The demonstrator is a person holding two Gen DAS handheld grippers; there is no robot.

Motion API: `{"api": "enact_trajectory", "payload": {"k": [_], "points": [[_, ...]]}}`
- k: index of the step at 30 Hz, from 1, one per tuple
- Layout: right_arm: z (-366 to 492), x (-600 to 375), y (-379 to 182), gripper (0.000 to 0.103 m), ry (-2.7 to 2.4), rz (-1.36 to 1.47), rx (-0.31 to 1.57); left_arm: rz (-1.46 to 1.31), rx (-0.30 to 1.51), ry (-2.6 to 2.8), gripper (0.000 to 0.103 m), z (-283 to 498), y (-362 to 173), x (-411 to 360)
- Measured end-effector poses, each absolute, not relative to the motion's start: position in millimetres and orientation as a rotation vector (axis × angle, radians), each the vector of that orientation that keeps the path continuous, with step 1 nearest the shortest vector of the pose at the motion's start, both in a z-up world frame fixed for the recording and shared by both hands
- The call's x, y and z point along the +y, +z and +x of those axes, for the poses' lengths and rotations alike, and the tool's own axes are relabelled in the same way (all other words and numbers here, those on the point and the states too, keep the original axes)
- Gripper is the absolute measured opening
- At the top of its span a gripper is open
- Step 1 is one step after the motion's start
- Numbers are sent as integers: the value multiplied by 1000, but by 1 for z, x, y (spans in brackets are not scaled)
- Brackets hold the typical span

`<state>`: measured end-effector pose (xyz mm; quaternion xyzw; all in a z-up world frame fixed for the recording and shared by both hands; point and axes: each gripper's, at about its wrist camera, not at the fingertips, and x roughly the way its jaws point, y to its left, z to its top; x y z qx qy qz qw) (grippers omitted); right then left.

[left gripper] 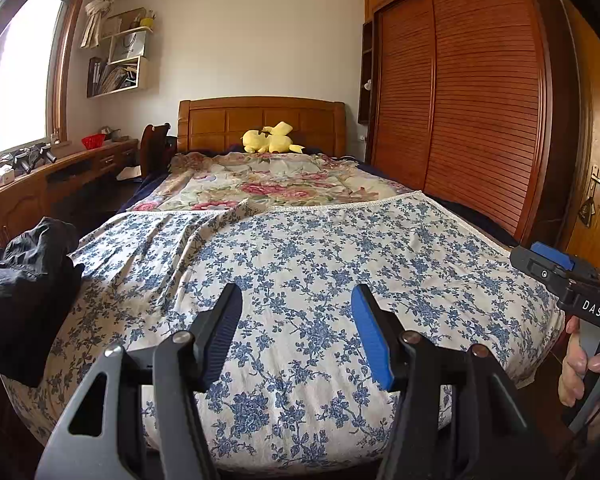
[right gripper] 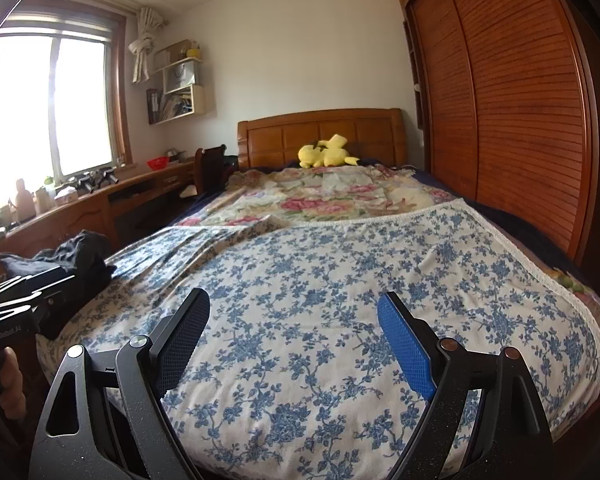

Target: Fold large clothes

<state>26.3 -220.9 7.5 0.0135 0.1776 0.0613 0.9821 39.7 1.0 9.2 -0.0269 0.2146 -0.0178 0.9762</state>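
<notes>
A large white garment with a blue flower print (left gripper: 300,264) lies spread flat over the foot of the bed; it also fills the right wrist view (right gripper: 332,292). Its far edge has a lace trim, and its far left part is rumpled. My left gripper (left gripper: 296,300) is open and empty, held above the garment's near part. My right gripper (right gripper: 294,308) is open and empty, also above the near part. The right gripper shows at the right edge of the left wrist view (left gripper: 540,260). The left gripper shows at the left edge of the right wrist view (right gripper: 40,284).
A dark crumpled garment (left gripper: 24,280) lies on the bed's left corner, also in the right wrist view (right gripper: 76,256). A pink floral quilt (left gripper: 268,184) and a yellow plush toy (left gripper: 270,140) lie farther up. A wooden wardrobe (left gripper: 468,100) stands right, a desk (left gripper: 60,176) left.
</notes>
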Motion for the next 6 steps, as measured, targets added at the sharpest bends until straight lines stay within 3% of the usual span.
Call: {"api": "enact_trajectory", "payload": {"k": [6], "points": [[27,-221,7,88,121,28,358,-56,434,-35,56,40,9,1]]}}
